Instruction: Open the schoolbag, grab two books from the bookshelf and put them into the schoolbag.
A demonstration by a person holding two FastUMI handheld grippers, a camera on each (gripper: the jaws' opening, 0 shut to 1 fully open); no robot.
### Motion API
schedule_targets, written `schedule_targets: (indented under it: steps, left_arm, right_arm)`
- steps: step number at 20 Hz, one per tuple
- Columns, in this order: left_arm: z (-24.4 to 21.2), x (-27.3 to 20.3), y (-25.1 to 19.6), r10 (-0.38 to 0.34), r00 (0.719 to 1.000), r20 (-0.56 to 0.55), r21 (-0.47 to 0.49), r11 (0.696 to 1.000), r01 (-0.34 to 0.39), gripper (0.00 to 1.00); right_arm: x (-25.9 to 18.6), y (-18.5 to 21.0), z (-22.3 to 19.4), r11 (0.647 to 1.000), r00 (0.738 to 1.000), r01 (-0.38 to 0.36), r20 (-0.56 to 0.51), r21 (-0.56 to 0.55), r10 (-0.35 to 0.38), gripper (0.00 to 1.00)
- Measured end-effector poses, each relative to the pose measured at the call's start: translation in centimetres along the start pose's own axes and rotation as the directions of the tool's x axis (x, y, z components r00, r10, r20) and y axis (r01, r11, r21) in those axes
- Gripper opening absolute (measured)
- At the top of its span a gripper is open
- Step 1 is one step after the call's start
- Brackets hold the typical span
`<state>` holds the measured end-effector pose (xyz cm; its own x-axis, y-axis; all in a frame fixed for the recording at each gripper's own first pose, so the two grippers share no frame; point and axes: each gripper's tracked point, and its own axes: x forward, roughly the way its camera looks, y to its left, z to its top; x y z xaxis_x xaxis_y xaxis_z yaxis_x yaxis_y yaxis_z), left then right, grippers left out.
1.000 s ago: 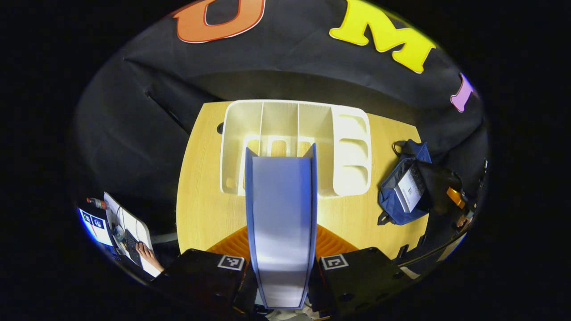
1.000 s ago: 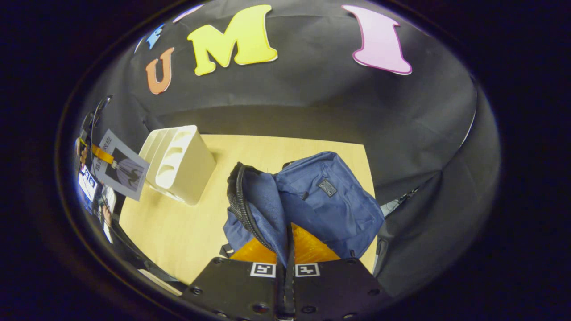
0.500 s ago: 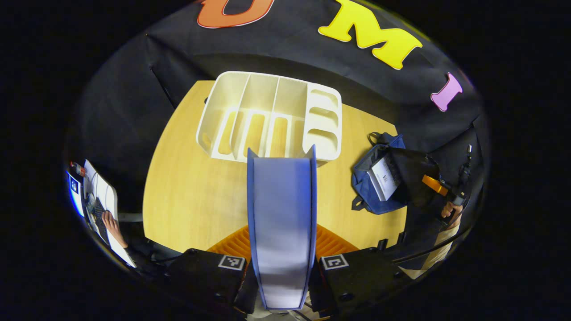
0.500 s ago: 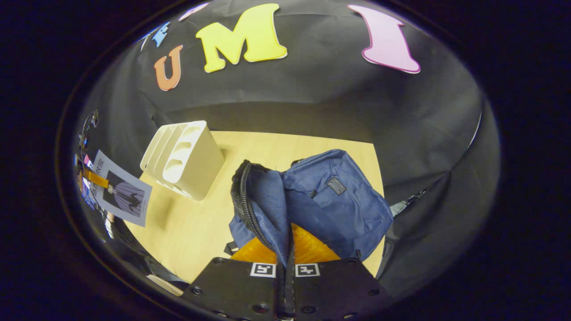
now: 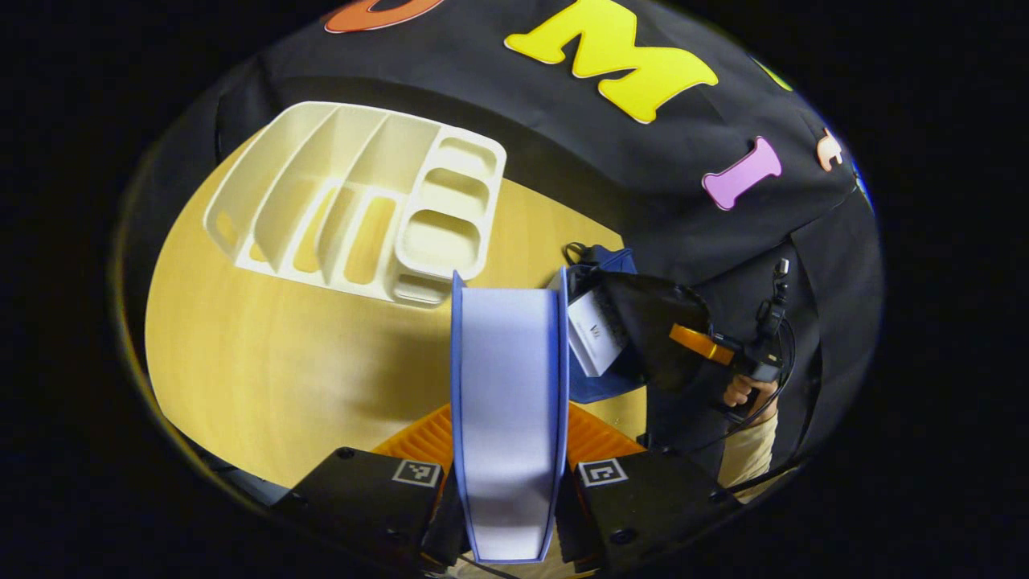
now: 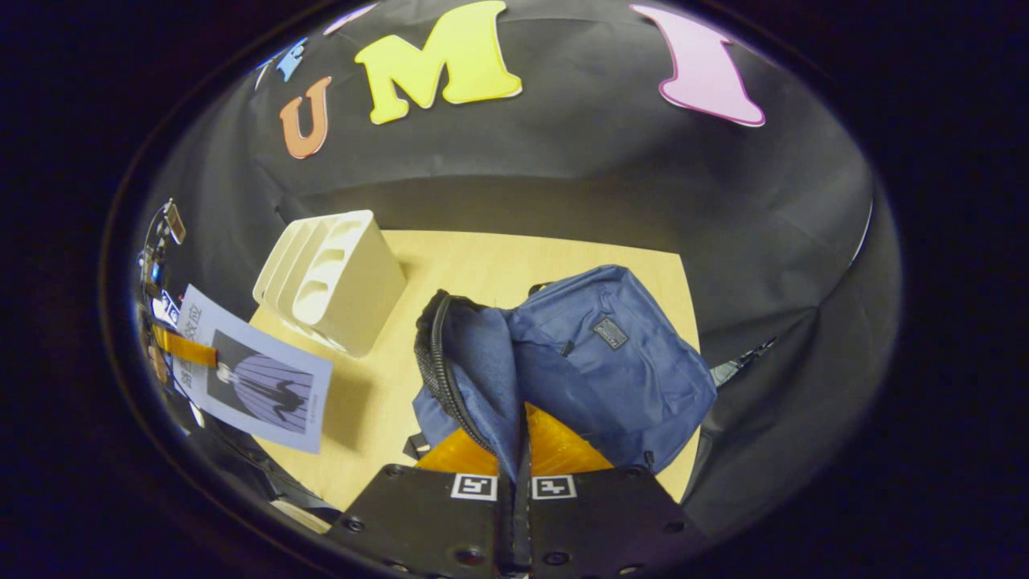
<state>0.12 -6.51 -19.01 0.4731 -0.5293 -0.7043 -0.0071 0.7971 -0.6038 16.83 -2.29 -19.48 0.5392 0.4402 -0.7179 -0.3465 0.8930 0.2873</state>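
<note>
My left gripper (image 5: 508,430) is shut on a blue-covered book (image 5: 506,362), held upright in the air with its page edge facing the camera. Just right of it lies the blue schoolbag (image 5: 604,384), mouth open, with a white book (image 5: 593,338) inside. The right gripper (image 5: 701,342) holds the bag's dark flap up. In the right gripper view my right gripper (image 6: 514,450) is shut on the schoolbag's opening edge (image 6: 474,378). The held book (image 6: 257,386) hangs at the left, its cover with a dark figure showing. The white bookshelf (image 5: 354,201) stands empty.
The wooden table (image 5: 265,362) carries the bookshelf (image 6: 330,281) at the back and the schoolbag (image 6: 611,362) at its right end. A hand (image 5: 748,394) grips the right gripper's handle beyond the table edge. Black cloth walls close in behind and to the right.
My left gripper has carried the blue book rightward, away from the bookshelf and up to the schoolbag. In the right gripper view the book has come closer. The right gripper keeps its hold.
</note>
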Motion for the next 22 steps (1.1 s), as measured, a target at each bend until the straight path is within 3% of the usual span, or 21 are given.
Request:
schedule_targets:
  steps: [4,5,8,9,12,13,16,22]
  left_arm:
    - [-0.5,4.9,-3.7,-0.099,0.994,-0.040,-0.003,0.995,0.099,0.48]
    - [-0.5,6.0,-4.5,-0.125,0.991,-0.047,-0.020,0.992,0.124,0.43]
    - [-0.2,9.2,-7.1,-0.203,0.978,-0.051,-0.057,0.978,0.200,0.53]
    - [-0.1,10.0,-8.0,-0.235,0.971,-0.046,-0.067,0.971,0.231,0.48]
    - [0.3,12.8,-9.2,-0.309,0.951,-0.003,-0.142,0.941,0.306,0.52]
    - [0.4,14.0,-9.3,-0.325,0.946,0.019,-0.183,0.929,0.323,0.48]
    - [0.5,17.3,-9.4,-0.385,0.919,0.081,-0.277,0.878,0.392,0.48]
    - [-1.0,23.1,-10.1,-0.396,0.900,0.179,-0.347,0.831,0.435,0.48]
  right_arm:
    - [0.4,-0.3,0.2,1.000,1.000,0.007,-0.004,-0.002,-0.007,0.01]
    - [0.4,-0.5,0.4,1.000,1.000,0.009,0.001,0.002,-0.009,0.01]
    - [0.3,-0.9,0.6,1.000,1.000,0.023,0.007,0.004,-0.023,0.01]
    - [0.2,-1.0,0.8,1.000,1.000,0.027,0.007,0.003,-0.027,0.01]
    - [0.0,-1.2,1.5,0.999,0.999,0.041,0.013,0.000,-0.041,0.01]
    - [-0.1,-1.1,1.9,0.999,0.999,0.044,0.018,0.001,-0.044,0.01]
    - [-0.5,-0.6,2.7,0.998,0.998,0.053,0.026,-0.028,-0.052,0.01]
    - [-0.2,-0.2,4.2,0.996,0.999,0.041,0.026,-0.084,-0.039,0.01]
